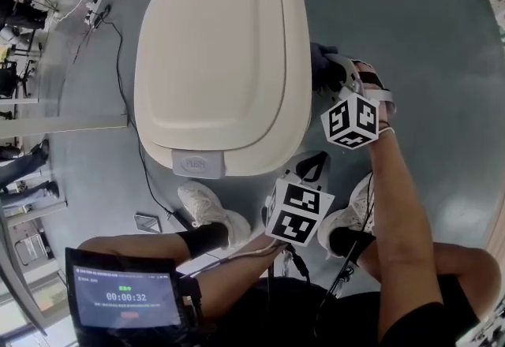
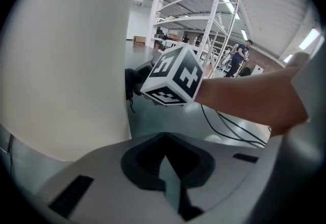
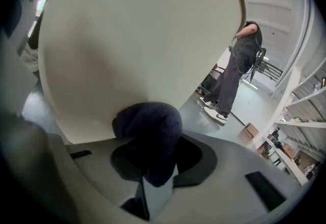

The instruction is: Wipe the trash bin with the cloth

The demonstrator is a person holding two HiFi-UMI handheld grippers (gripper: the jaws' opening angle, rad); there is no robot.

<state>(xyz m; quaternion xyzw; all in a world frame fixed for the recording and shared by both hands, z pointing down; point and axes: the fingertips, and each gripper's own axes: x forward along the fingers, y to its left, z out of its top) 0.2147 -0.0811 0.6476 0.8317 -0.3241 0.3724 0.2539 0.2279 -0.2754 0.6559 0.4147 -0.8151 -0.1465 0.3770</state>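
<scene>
A cream trash bin [image 1: 213, 61] with its lid closed stands on the grey floor in the head view. My right gripper [image 1: 330, 73] is at the bin's right side, shut on a dark navy cloth [image 1: 319, 63]. In the right gripper view the bunched cloth [image 3: 150, 126] sticks out of the gripper [image 3: 153, 169] and presses against the bin's curved wall [image 3: 137, 39]. My left gripper [image 1: 316, 166] hangs by the bin's front right corner, shut and empty. Its own view shows the bin wall [image 2: 61, 65] at the left, the gripper [image 2: 164, 144] below, and the cloth [image 2: 133, 81] ahead.
A black cable [image 1: 118, 46] runs over the floor left of the bin. The person's white shoes [image 1: 207, 207] stand just in front of it. A screen with a timer [image 1: 122, 298] is at the lower left. Tall shelving [image 2: 204, 14] and a standing person [image 3: 239, 70] are farther off.
</scene>
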